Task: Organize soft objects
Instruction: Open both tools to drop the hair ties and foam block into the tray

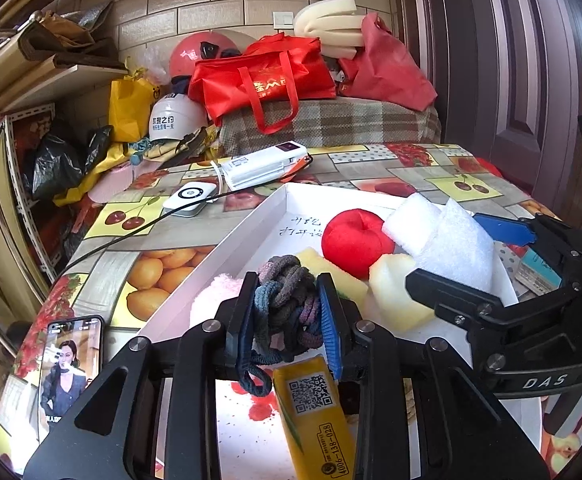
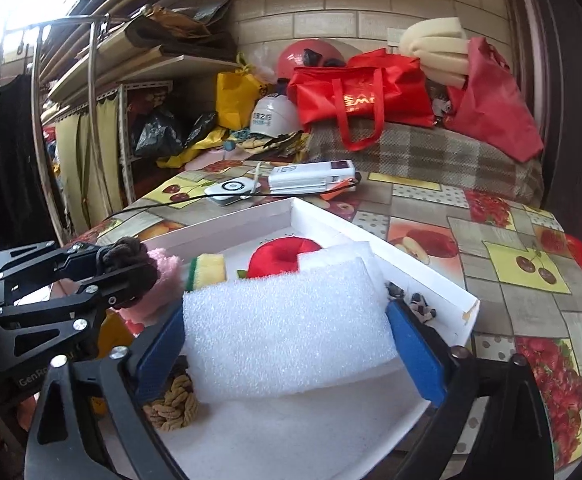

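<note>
Both grippers tilt downward over the white box [image 2: 423, 268]. The left gripper [image 1: 289, 312] is clamped narrow on a bundle of hair ties [image 1: 287, 300], held just above the box's near end. The right gripper [image 2: 287, 330] stands wide, a foam block [image 2: 287, 328] between its blue pads [image 2: 415, 352]; whether they press it is unclear.
</note>
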{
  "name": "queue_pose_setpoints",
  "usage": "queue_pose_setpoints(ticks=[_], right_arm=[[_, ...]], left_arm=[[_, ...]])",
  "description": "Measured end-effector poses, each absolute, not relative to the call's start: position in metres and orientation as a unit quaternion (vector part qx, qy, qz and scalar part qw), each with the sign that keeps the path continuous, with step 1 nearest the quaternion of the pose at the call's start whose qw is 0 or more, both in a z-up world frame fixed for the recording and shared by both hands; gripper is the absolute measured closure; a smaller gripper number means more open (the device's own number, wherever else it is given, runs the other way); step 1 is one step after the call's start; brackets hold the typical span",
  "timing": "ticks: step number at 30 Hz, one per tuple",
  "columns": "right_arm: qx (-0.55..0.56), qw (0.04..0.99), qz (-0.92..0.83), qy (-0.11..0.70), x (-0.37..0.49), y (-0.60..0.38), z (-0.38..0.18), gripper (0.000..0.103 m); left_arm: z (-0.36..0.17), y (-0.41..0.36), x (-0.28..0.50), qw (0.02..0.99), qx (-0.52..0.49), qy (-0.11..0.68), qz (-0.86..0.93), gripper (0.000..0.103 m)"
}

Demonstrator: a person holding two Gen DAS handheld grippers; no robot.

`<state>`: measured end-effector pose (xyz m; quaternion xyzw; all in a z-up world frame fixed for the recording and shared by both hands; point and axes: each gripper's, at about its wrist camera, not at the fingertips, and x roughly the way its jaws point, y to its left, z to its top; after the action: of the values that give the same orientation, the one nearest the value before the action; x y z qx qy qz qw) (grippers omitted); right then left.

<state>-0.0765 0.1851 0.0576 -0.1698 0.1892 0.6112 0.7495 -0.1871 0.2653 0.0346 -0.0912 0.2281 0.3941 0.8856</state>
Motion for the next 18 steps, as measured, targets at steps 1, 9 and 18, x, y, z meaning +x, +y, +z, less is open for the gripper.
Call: queue_pose_setpoints(ticks=[1, 9, 18], right_arm=[[-0.166, 0.756, 0.605, 0.187, -0.077, 0.183, 0.058, 0.000], [-0.139, 0.783, 0.585, 0.163, -0.076, 0.170, 0.064, 0.000], [-0.118, 0.795, 0.576, 0.150, -0.075, 0.163, 0.067, 0.000]], left_arm=[[0.035, 0.265, -0.187, 0.886, -0.091, 0.228, 0.394, 0.074], [0.039, 0.252, -0.200, 0.875, -0.059, 0.193, 0.440, 0.024], [0.042, 0.259, -0.219, 0.871, -0.097, 0.157, 0.456, 0.000]])
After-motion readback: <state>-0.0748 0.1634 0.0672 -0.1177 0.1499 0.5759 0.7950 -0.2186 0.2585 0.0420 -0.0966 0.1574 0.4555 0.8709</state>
